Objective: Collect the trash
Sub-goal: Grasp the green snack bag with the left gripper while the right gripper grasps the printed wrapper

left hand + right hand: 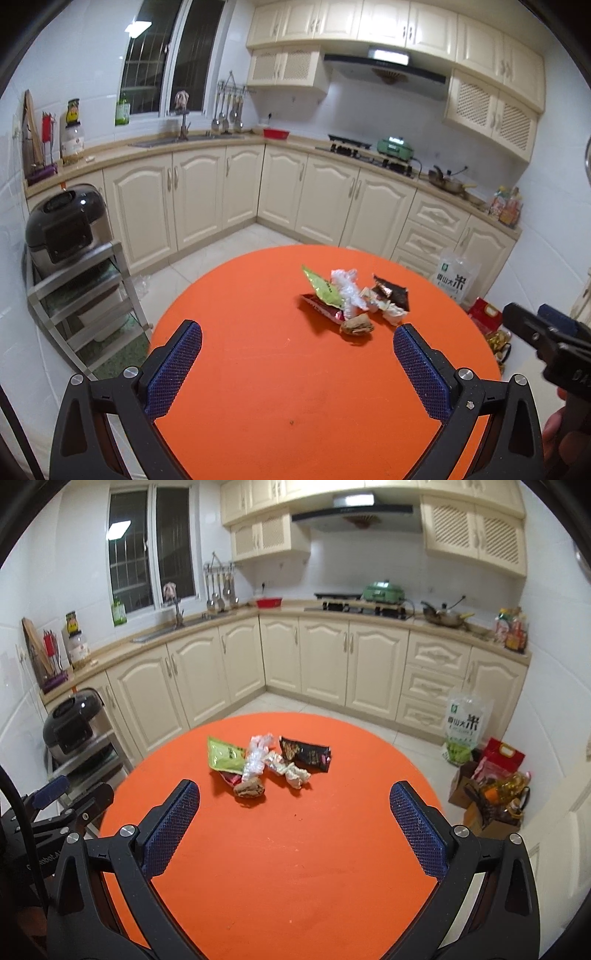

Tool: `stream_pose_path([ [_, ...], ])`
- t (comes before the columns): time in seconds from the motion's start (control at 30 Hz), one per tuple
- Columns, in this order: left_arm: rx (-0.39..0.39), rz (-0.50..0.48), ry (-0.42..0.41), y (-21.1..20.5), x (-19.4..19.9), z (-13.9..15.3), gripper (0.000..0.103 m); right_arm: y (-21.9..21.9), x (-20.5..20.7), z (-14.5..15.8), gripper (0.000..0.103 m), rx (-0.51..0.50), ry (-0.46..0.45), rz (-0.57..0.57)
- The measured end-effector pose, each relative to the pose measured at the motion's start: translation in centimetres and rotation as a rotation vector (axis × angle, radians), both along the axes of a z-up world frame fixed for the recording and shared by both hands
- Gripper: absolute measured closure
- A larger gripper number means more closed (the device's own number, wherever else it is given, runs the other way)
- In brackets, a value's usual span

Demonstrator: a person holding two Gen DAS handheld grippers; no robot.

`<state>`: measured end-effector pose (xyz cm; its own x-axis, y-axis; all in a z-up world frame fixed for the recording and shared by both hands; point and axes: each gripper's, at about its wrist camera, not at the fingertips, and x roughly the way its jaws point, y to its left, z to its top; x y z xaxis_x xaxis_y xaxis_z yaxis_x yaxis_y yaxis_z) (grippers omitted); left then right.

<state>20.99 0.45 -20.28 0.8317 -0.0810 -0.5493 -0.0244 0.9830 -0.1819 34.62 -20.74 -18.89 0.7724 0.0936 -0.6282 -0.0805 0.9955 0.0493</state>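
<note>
- round orange table, trash pile heaped toward far side
- left gripper, right gripper: both spread wide, empty, short of pile
- green wrapper, black wrapper: likely light, slick; pinch an edge
- crumpled clear plastic, brown lump: soft, squeeze across

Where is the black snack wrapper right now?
The black snack wrapper lies on the orange table, at the right end of the trash pile in the right wrist view, beside the crumpled white paper.
</note>
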Motion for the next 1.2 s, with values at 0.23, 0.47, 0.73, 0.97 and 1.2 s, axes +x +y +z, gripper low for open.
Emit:
stream_pose_path([
  [0.23, 0.007, -0.006, 0.089, -0.7, 9.2, -1.2, 0.001, -1.6, 6.8, -5.7, 0.000, 0.018, 0.131, -0.022],
  [0.47, 0.012, -0.018, 0.173, -1.7, 18.6, -2.4, 0.001, -2.0, 12.5, -10.5, 0.000, 0.050, 0.233, 0.008],
  [0.73, 0.025, -0.036, 0.260, -3.4, 29.7, -3.1, 0.003, -1.7, 16.3, -13.5, 0.005, 0.082, 0.293, 0.062],
  [0.97, 0.031, -0.094, 0.310, -4.8, 36.8, -3.9, 0.044, -1.0, 18.3, -14.9, 0.014, 0.097, 0.334, 0.125],
  [1.2, 0.043, -0.106, 0.263, -4.4, 39.4, -3.9, 0.079, 1.6, 19.6, -15.6, 0.033, 0.033, 0.330, 0.204],
])
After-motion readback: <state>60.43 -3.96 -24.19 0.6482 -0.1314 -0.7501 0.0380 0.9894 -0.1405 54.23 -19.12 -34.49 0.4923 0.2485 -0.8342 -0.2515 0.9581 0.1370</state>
